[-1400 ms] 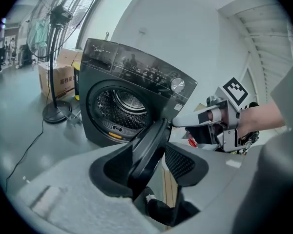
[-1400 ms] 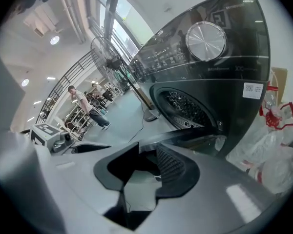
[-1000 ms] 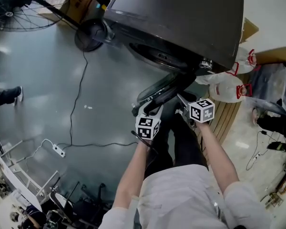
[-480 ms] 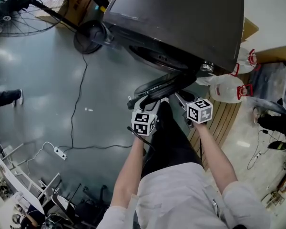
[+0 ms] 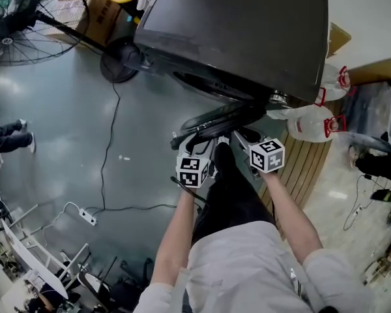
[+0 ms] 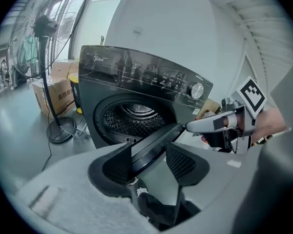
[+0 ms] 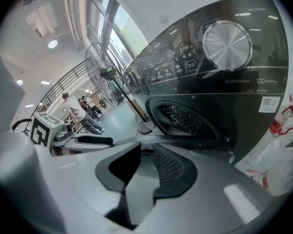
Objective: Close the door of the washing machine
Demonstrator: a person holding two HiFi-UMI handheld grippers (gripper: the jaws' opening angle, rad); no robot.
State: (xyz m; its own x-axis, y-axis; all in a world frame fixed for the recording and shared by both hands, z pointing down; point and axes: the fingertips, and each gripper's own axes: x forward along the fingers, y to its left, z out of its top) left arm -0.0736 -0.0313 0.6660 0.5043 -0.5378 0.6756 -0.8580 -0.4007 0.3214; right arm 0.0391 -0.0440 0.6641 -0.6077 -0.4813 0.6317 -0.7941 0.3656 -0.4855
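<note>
**Head view.** The washing machine (image 5: 241, 38) is seen from above. Its door (image 5: 216, 119) stands swung out toward the person and appears edge-on as a dark curved band. Both arms reach to that band. The left hand-held gripper (image 5: 197, 141) is at its outer end, and the right hand-held gripper (image 5: 240, 135) is nearer the machine's front.

**Left gripper view.** This is the only view that shows the door's rim running between the left jaws. They stand wide apart, have just been opening, and do not clamp the rim. Behind it the drum opening (image 6: 134, 118) is uncovered. The right tool's tip meets the door's far edge here, but contact cannot be told.

**Right gripper view.** The right jaws are apart with nothing between the pads, and the door's rim crosses just beyond their tips. The control dial (image 7: 227, 45) shows only in the two gripper views. People (image 7: 80, 112) stand far off by a railing.

**Edges and room.** Left of the door lies a broad grey floor (image 5: 58, 116), crossed by a cable (image 5: 107, 142) that leads to a power strip (image 5: 88, 217). The fan (image 5: 26, 18) stands with its base beside the machine's left corner. To the right, white bags (image 5: 309, 119) and a slatted wooden board (image 5: 306, 168) lie close to the door's inner end.
</note>
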